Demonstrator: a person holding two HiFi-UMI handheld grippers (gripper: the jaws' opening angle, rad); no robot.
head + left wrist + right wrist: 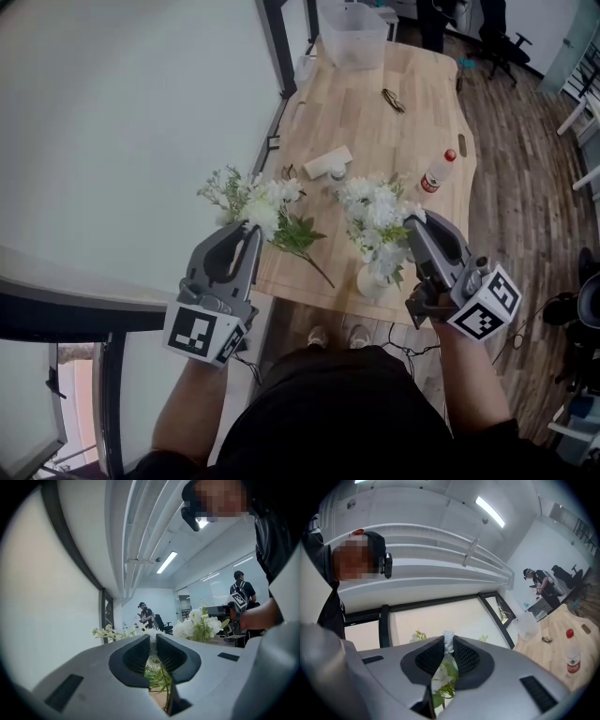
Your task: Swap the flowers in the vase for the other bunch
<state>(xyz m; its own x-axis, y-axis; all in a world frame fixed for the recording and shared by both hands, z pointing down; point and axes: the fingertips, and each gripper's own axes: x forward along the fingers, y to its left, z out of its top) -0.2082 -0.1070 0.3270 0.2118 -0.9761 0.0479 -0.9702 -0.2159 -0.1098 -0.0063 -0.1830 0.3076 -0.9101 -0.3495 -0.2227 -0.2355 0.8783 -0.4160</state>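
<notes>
Left gripper (pixel 251 228) fingers pinching loose bunch (pixel 274 199) (lying on table (pixel 394 141)), right gripper (pixel 412 222) fingers pinching vase bunch (pixel 377 211)

**Counts.** Two bunches of white flowers: loose bunch (pixel 261 208), vase bunch (pixel 375 211). One vase (pixel 368 281). Two grippers: left gripper (pixel 253 227), right gripper (pixel 412 217). One red-capped bottle (pixel 437 172), one clear tub (pixel 352 36), one white box (pixel 327 162), one wooden table (pixel 375 112).

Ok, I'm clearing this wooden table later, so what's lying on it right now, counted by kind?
Bunches of white flowers: 2 (loose bunch, bunch in the vase)
White vase: 1
Clear plastic bottle with red cap: 1
Clear plastic tub: 1
White rectangular box: 1
Small dark item, too small to identify: 1
Total: 7 that can be made out
</notes>
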